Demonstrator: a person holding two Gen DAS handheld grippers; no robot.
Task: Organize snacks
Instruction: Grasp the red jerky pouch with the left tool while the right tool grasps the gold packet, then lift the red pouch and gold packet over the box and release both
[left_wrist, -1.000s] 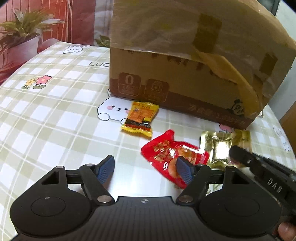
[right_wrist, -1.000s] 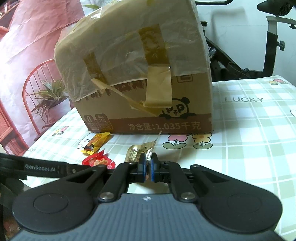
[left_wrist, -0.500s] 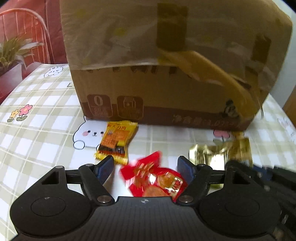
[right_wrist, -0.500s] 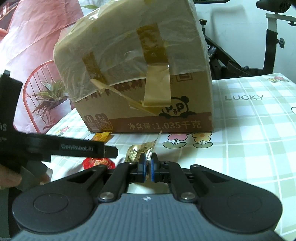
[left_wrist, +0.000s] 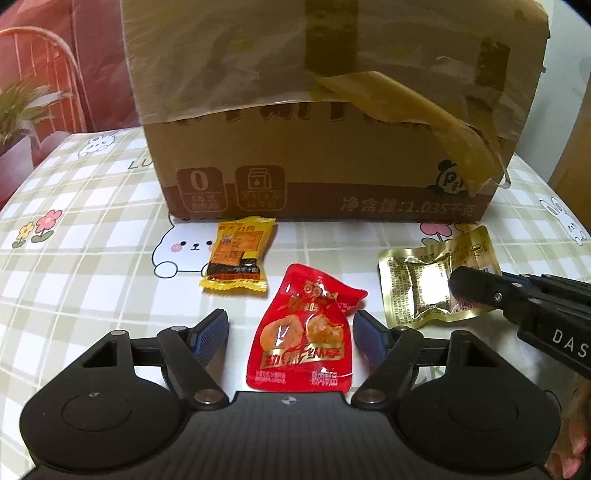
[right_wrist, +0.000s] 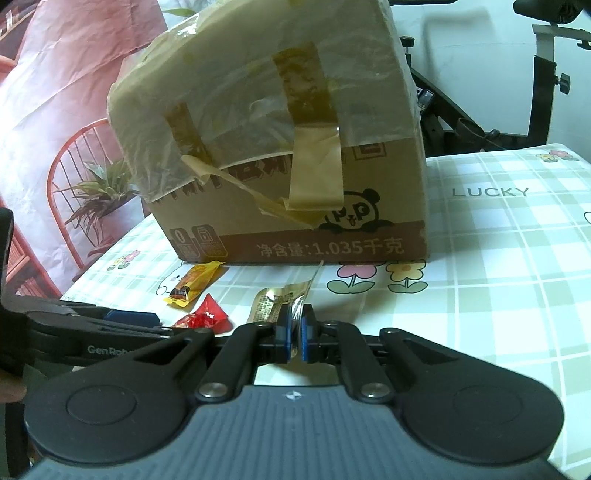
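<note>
L gripper (left_wrist: 290, 326) fingers spread wide, straddling red pkt (left_wrist: 304, 343) flat on tabletop (left_wrist: 92, 280), centre frame. Lower more, close square across pkt's middle. R gripper (right_wrist: 294, 334) clenched on gold pkt (left_wrist: 424, 280), right side. Vs earlier: red pkt now centred btwn fingers, box (left_wrist: 332, 110) squarer.

Checked tablecloth (left_wrist: 92, 258), potted plant (right_wrist: 99, 195), red wire chair (right_wrist: 70, 155), exercise bike (right_wrist: 535, 74)
</note>
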